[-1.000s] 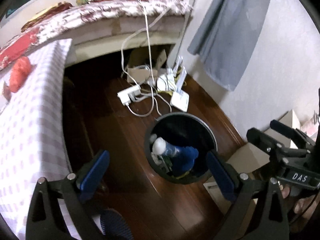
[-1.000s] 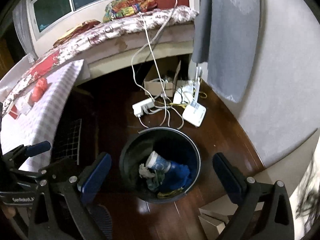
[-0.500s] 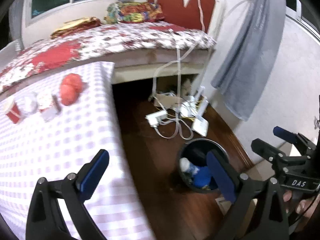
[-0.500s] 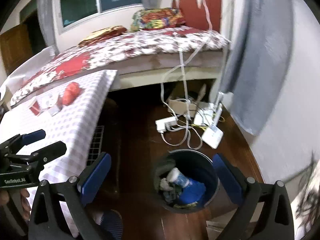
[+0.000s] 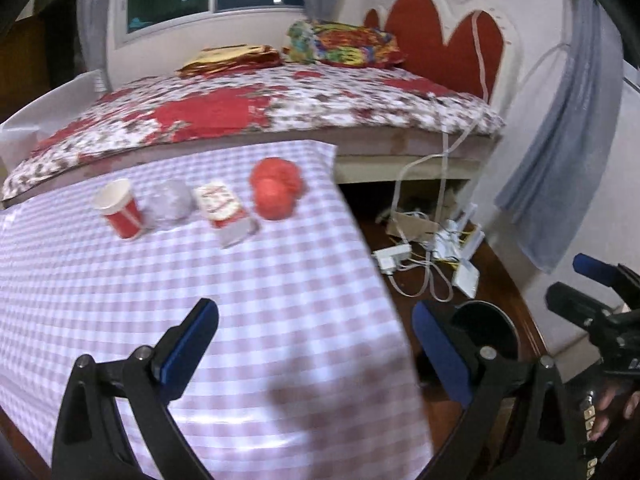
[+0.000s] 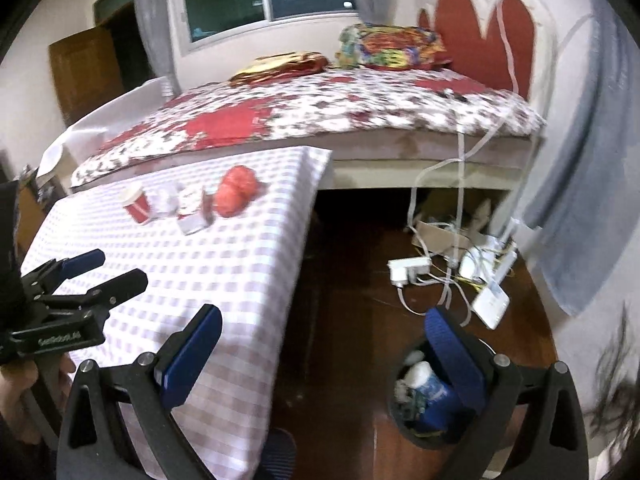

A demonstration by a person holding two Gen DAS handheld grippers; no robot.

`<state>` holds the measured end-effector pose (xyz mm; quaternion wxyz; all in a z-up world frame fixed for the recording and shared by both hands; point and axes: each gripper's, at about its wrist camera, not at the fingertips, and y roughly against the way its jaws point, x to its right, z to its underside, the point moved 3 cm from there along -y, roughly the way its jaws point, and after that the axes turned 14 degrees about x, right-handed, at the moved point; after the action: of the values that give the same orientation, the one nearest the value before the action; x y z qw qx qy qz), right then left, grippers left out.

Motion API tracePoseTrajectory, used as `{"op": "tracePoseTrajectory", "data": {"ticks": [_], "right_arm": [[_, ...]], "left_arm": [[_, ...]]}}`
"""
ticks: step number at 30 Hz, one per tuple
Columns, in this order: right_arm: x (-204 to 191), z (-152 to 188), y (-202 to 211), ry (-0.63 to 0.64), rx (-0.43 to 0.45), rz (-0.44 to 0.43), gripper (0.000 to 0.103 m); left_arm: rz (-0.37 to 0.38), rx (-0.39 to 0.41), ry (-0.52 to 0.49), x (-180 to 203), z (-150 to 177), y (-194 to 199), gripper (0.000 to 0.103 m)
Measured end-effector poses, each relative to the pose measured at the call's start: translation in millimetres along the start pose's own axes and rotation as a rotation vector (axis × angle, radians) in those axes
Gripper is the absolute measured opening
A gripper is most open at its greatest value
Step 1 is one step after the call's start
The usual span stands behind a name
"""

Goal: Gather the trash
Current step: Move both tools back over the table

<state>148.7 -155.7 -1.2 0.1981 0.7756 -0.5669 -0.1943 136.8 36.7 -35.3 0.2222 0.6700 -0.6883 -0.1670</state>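
Note:
On the checked tablecloth (image 5: 248, 304) lie a red paper cup (image 5: 119, 211), a crumpled clear wrapper (image 5: 170, 204), a red and white carton (image 5: 224, 210) and a red crumpled bag (image 5: 276, 188); all also show in the right wrist view, with the cup (image 6: 138, 205) and the bag (image 6: 235, 190). A black bin (image 6: 424, 408) on the floor holds a blue and white cup and other trash. My left gripper (image 5: 316, 344) is open and empty over the table's near edge. My right gripper (image 6: 324, 356) is open and empty between table and bin.
A bed with a floral cover (image 5: 280, 104) stands behind the table. A power strip (image 6: 408, 270), white cables and a router (image 6: 490, 306) lie on the dark wood floor. A grey cloth (image 5: 556, 184) hangs on the right wall.
Both grippers have lifted and turned from looking down into the bin toward the table. The table trash has come into full view. Both stayed open.

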Motion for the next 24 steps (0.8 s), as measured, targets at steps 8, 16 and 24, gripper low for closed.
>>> {"op": "tracePoseTrajectory", "data": {"ticks": [8, 16, 24], "right_arm": [[-51.9, -20.9, -16.4, 0.07, 0.012, -0.064, 0.103], [-103.6, -39.2, -45.7, 0.119, 0.021, -0.103, 0.103], [-148.4, -56.1, -87.9, 0.173, -0.003, -0.151, 0.103]], "left_arm": [[-0.083, 0.019, 0.019, -57.8, 0.7, 7.6, 0.099], [-0.106, 0.036, 0.112, -118.0, 4.0, 11.3, 0.098], [-0.184, 0.037, 0.144, -176.8, 9.7, 2.6, 0.098]]}}
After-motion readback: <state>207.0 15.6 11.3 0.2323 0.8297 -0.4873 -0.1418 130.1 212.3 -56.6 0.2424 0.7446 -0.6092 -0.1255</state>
